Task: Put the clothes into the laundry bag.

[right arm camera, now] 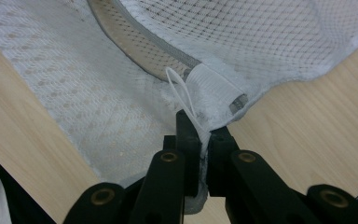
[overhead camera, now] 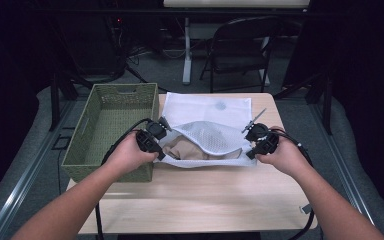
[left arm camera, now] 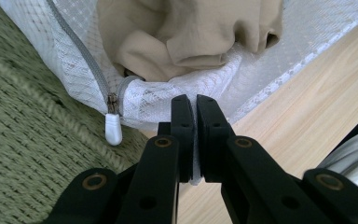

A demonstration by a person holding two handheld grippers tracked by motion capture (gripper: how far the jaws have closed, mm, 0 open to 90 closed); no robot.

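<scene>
Already the beige garment (left arm camera: 186,35) sits inside the white mesh laundry bag (overhead camera: 215,137), which lies on the table (overhead camera: 195,200) between the two grippers, its mouth gaping just ahead of the left one. The left gripper (left arm camera: 193,109) is clenched on the bag's edge near the zipper pull (left arm camera: 113,128), and the right gripper (right arm camera: 200,130) pinches the opposite corner by its white loop (right arm camera: 182,91). By my reading the loading is done; zipping the bag shut and perhaps moving it into the green woven basket (overhead camera: 111,131) beside the left gripper remain.

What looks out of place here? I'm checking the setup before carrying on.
Nothing is damaged or spilled. The white mesh laundry bag is unzipped, with beige cloth bulging out of its mouth beside the green woven basket.
</scene>
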